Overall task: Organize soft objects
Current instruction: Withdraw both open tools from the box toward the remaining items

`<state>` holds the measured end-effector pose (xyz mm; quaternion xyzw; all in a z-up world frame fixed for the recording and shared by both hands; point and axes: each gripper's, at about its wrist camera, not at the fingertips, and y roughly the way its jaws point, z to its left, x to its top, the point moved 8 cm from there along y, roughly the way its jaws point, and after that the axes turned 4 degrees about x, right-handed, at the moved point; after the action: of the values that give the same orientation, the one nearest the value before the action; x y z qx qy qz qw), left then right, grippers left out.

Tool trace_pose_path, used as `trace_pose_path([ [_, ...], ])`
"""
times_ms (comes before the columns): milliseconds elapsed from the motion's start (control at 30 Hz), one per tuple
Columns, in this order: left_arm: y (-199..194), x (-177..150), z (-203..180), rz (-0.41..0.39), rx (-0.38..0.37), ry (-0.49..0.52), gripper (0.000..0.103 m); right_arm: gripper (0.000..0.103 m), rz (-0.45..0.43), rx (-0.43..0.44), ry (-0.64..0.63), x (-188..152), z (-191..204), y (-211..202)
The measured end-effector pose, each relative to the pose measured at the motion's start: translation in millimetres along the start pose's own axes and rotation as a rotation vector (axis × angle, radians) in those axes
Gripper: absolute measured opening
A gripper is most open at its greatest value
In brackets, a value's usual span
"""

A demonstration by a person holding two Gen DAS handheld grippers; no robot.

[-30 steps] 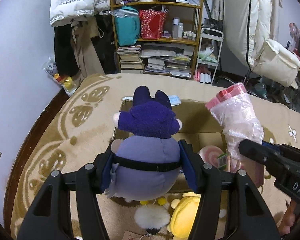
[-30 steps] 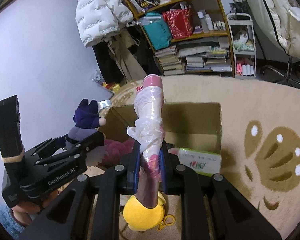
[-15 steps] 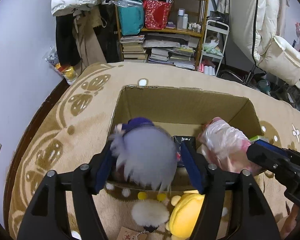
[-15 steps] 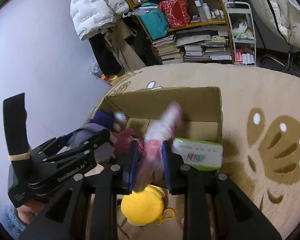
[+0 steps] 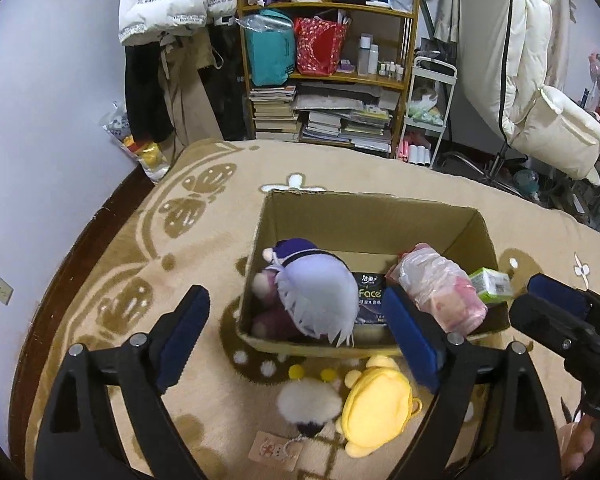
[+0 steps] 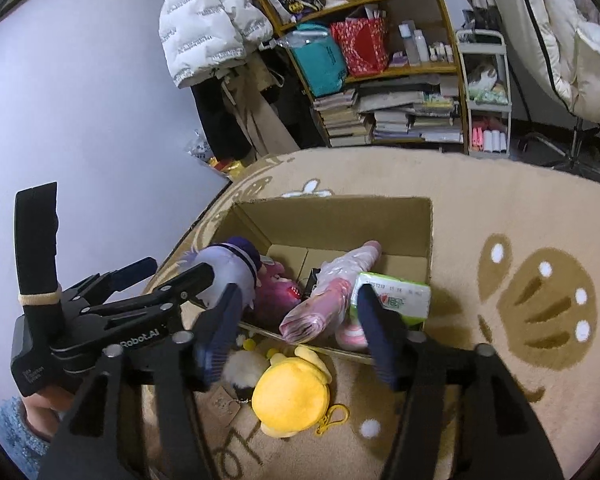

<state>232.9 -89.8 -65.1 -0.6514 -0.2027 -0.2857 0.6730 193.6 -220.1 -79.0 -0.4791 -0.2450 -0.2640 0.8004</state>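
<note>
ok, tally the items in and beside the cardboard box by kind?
Plush toys: 4 (purple plush, magenta plush, yellow plush, white fluffy plush)
Plastic-wrapped pink bundle: 1
Tissue packs: 2 (green pack, dark pack)
Total: 7

Home bedroom, cluttered bookshelf [image 5: 324, 80], hanging coats [image 5: 168, 0], patterned rug [image 5: 148, 264]

Black tongs [image 5: 296, 340] with blue pads [image 5: 410, 344], silver screws, fuzzy blue sleeve [image 6: 14, 436].
</note>
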Motion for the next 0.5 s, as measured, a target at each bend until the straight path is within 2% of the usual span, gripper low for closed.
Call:
trace_pose_path([
  [167, -26.2, -4.4, 6.9, -0.011, 0.015, 0.015, 0.097, 0.087, 0.018, -0.01, -0.016, -5.2, 7.1, -12.4],
  [267, -42.6, -8.3, 12.6, -0.023, 0.031, 0.017, 0.098, 0.094, 0.01, -0.019, -0.036, -9.8, 13.0, -22.7],
  [300, -48.1, -10.6, 15.2, -0.024, 0.037, 0.014, 0.102, 0.094, 0.008, -0.018, -0.041, -11.8, 15.0, -26.2],
  [500, -69.6, -28.0, 29.6, -0.034, 0.064, -0.017, 0.103, 0.103, -0.01, -0.026, -0.05, -24.7, 23.8, -41.6],
])
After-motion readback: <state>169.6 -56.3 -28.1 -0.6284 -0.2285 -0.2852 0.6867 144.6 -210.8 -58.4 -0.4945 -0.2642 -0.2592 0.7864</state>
